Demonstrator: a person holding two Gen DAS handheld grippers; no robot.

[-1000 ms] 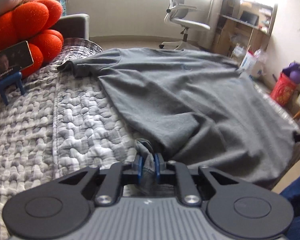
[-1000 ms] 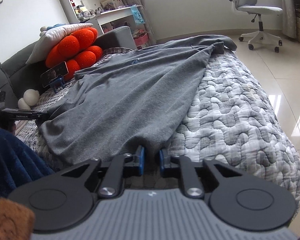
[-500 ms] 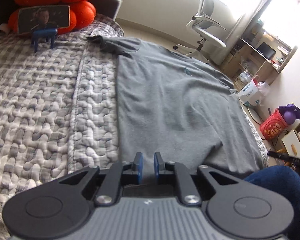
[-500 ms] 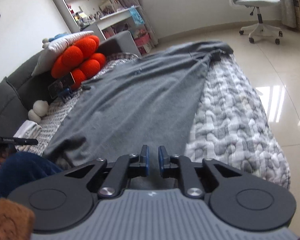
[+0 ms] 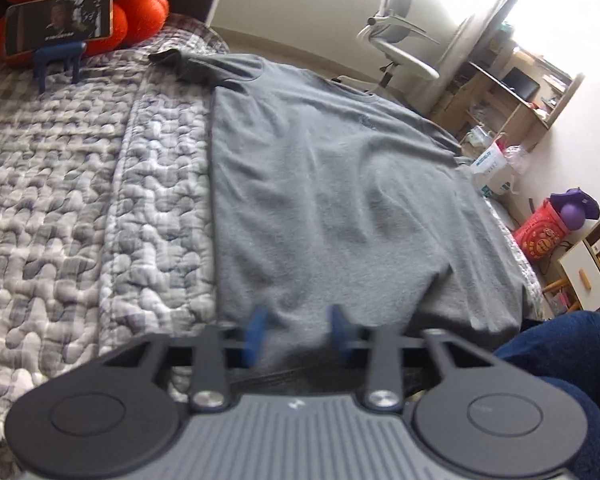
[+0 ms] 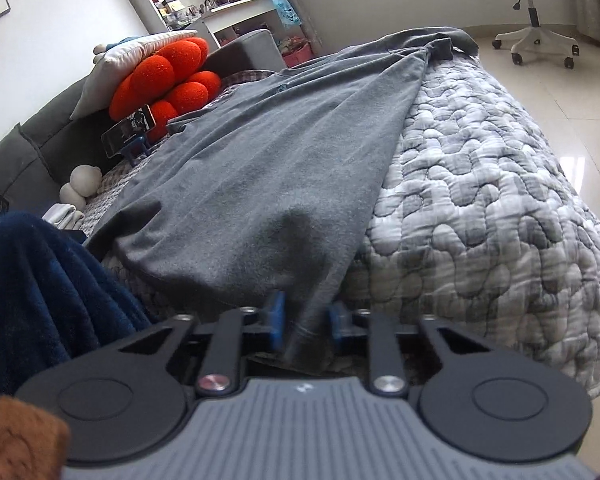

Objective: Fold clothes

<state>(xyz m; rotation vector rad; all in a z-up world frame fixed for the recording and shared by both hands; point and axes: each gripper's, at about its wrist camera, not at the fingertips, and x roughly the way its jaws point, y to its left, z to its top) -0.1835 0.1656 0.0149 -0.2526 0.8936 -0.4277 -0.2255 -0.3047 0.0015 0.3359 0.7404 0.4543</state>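
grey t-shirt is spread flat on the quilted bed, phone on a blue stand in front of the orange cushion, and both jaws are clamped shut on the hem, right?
Not quite. Both jaws stand open, not clamped: the left gripper in the left wrist view and the right gripper in the right wrist view show blue pads apart with hem cloth loose between them. The grey t-shirt, quilted bed, phone, blue stand and orange cushion are as stated.

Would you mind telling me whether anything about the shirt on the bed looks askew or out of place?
Mostly flat, but the grey T-shirt is not square: its far sleeve lies bunched at the edge of the quilt, and the near hem droops off the edge between the open right tongs. The left tongs are open too.
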